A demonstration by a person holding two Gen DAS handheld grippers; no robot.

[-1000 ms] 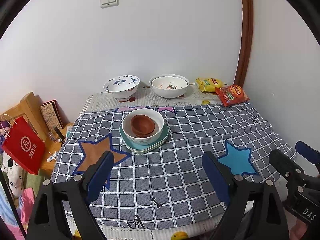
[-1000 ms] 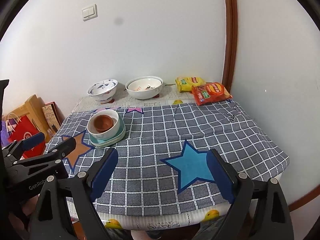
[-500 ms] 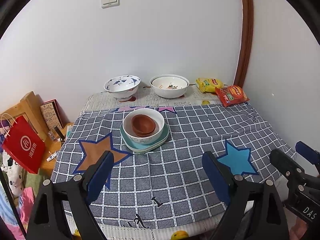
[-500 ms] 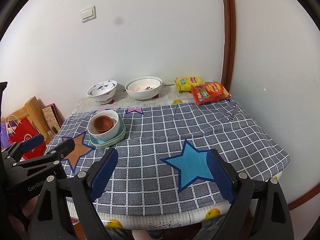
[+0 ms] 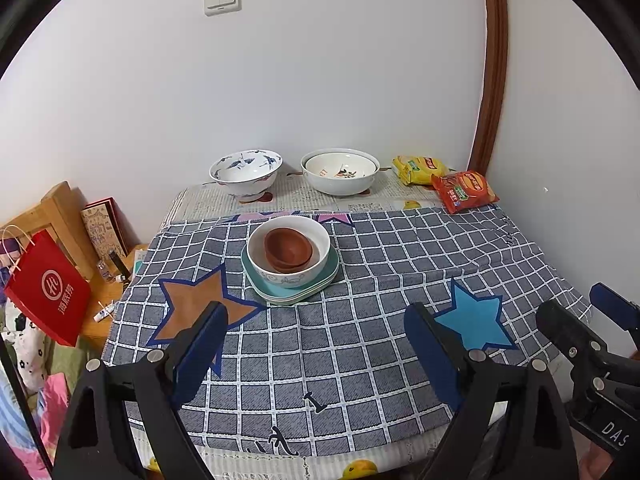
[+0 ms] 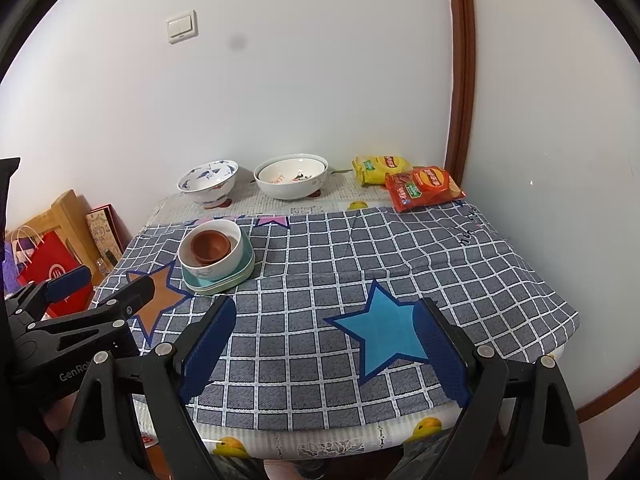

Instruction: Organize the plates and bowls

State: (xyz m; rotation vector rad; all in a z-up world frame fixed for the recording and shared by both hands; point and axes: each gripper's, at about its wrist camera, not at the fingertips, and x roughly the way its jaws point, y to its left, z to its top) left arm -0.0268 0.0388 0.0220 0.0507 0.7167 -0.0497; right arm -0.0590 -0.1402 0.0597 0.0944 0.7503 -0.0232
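Observation:
A stack stands on the checked cloth: teal square plates (image 5: 320, 284), a white bowl (image 5: 290, 276) on them, brown bowls (image 5: 288, 248) inside it. The stack also shows in the right wrist view (image 6: 236, 276). A blue-patterned bowl (image 5: 245, 172) and a wide white bowl (image 5: 340, 172) stand at the back by the wall. My left gripper (image 5: 316, 344) is open and empty over the table's near edge, short of the stack. My right gripper (image 6: 324, 344) is open and empty above the blue star, right of the stack.
Yellow (image 5: 418, 168) and red (image 5: 464, 192) snack bags lie at the back right corner. A red paper bag (image 5: 48, 292) and wooden furniture (image 5: 60, 216) stand left of the table. Walls close the back and right sides.
Both views have shifted only slightly; the table sits a touch lower in the right wrist view. No object has moved and both grippers stay open.

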